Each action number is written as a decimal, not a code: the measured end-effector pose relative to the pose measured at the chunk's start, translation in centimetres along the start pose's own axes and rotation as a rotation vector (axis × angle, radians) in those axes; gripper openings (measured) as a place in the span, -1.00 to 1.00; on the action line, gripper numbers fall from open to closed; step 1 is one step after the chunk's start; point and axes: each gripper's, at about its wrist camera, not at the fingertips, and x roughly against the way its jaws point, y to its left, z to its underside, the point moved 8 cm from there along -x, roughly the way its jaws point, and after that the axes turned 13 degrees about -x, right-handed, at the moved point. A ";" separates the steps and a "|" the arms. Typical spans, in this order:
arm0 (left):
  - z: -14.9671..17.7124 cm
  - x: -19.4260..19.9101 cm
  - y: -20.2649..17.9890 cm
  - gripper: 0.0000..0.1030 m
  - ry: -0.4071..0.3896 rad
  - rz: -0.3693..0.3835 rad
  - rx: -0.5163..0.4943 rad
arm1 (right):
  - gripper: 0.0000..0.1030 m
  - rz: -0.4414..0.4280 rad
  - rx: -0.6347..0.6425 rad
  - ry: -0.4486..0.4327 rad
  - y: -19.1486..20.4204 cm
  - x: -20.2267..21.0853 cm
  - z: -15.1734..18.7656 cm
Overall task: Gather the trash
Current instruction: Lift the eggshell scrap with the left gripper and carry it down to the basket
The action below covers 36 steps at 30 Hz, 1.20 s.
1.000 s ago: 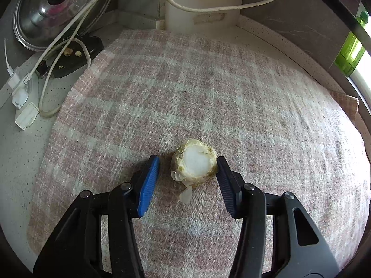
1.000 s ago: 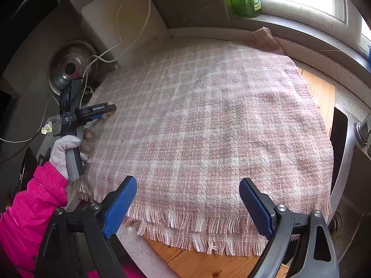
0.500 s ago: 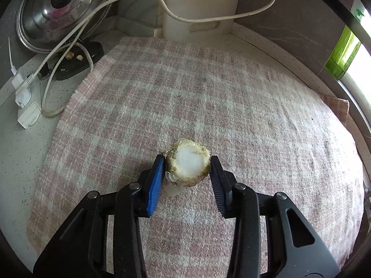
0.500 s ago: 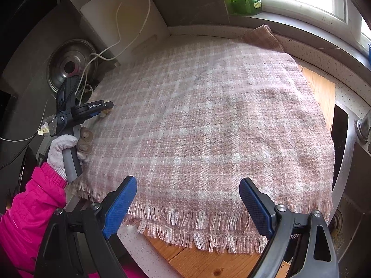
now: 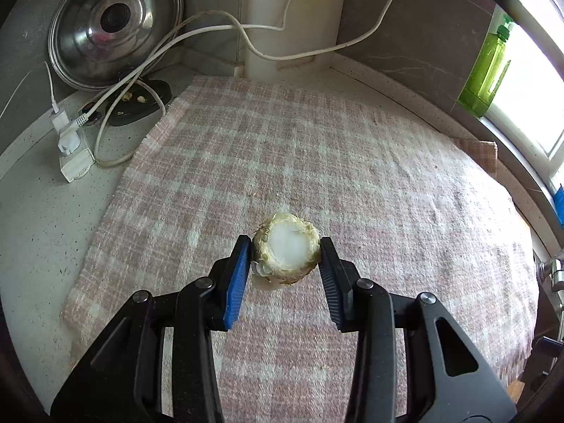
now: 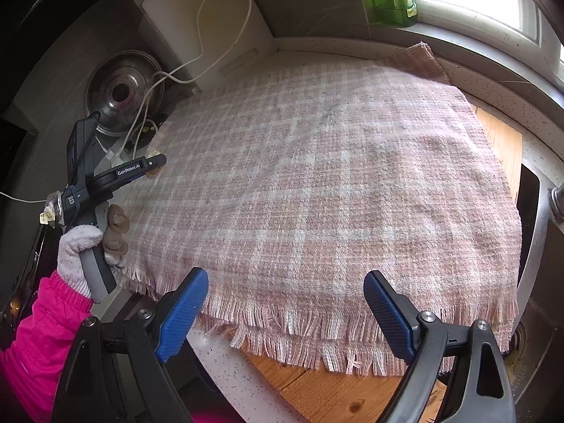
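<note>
Left tool (image 5: 286,257) is clamped on the trash, a pale round vegetable stump (image 5: 286,248) with a rough fibrous rim, and holds it by its two sides above the pink checked cloth (image 5: 352,176). The blue pads press on the widest part, probably because the stump is short and would slip out from a grip near its top. One thin white flake hangs under it and could fall off (it looks loose).

Right tool (image 6: 285,308) has its fingers wide apart with nothing between them; it waits over the fringed near edge of the cloth, I think to keep out of the way.

Beyond the cloth's far left corner lie a steel lid (image 5: 116,28) leaning on the wall, white cables (image 5: 246,31), a white plug block (image 5: 72,155) and a dark dish (image 5: 141,102) with small scraps. A green bottle (image 5: 488,70) stands on the window ledge past the cloth's far right side. No bin is visible, so I cannot tell where the stump must go. Over the cloth itself nothing blocks the way.
</note>
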 end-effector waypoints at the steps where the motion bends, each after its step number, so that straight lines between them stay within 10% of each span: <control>1: 0.3 0.5 -0.1 -0.24 -0.003 0.002 -0.002 | 0.78 -0.001 0.003 0.001 0.1 0.0 0.1; 36: 18.8 10.2 0.3 -0.24 0.092 0.013 0.025 | 0.78 -0.020 0.106 0.067 6.7 0.2 8.1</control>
